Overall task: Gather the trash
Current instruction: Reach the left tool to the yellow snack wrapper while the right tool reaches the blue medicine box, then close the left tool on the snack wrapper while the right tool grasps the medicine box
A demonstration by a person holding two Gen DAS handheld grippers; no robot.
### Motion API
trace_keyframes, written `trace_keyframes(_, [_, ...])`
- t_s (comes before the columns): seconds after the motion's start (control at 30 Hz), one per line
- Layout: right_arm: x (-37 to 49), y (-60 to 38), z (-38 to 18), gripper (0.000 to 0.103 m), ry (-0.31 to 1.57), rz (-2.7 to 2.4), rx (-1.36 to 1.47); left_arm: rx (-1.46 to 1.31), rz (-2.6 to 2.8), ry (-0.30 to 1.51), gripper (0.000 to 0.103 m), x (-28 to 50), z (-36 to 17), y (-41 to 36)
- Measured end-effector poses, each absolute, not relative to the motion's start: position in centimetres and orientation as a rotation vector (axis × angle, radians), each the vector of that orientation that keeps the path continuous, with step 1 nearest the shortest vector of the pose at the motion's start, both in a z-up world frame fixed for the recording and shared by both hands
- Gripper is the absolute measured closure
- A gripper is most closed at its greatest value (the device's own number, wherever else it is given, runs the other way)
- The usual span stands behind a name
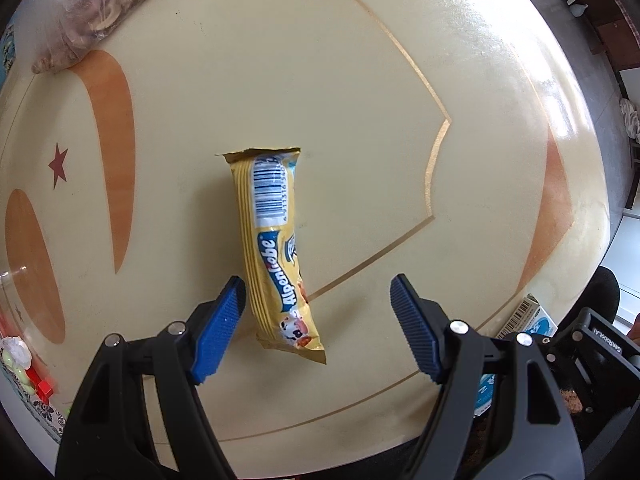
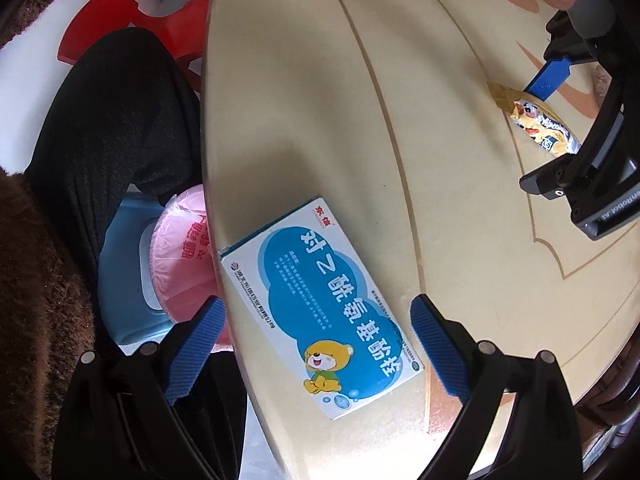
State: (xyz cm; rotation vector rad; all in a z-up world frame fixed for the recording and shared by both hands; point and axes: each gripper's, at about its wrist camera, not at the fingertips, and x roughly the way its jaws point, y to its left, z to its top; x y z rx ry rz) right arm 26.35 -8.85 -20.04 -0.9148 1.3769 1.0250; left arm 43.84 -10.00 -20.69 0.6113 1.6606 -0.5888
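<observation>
A yellow Alpenliebe candy wrapper [image 1: 276, 248] lies on the cream table [image 1: 360, 80]. My left gripper [image 1: 316, 308] is open around its near end, the left finger close beside it, not touching. The wrapper also shows in the right wrist view [image 2: 540, 124] with the left gripper over it. A blue and white medicine box with a bear picture [image 2: 320, 308] lies at the table edge. My right gripper [image 2: 316, 344] is open, its fingers either side of the box, just above it.
A blue bin lined with a pink bag [image 2: 176, 264] stands on the floor below the table edge. A clear bag of snacks [image 1: 104, 8] lies at the far left. The person's dark-clothed leg [image 2: 112, 120] and a red stool [image 2: 132, 12] are beside the table.
</observation>
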Motion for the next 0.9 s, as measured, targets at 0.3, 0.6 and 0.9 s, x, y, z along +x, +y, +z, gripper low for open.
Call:
trace_keyframes(0.3, [26.8, -9.1, -21.2, 0.019, 1.359, 1.039, -0.948, 0.613, -0.602, 1.645, 0.03, 44.3, -21.1, -10.3])
trace_keyframes(0.6, [26.7, -9.7, -20.7, 0.029, 1.299, 1.006, -0.912, 0.652, -0.584, 1.598, 0.034, 43.5, -20.8, -12.6])
trace_keyframes(0.9, [27.5, -11.8, -20.0, 0.032, 1.311, 0.877, -0.679, 0.614, -0.554, 1.59, 0.068, 43.2, -20.0, -13.2])
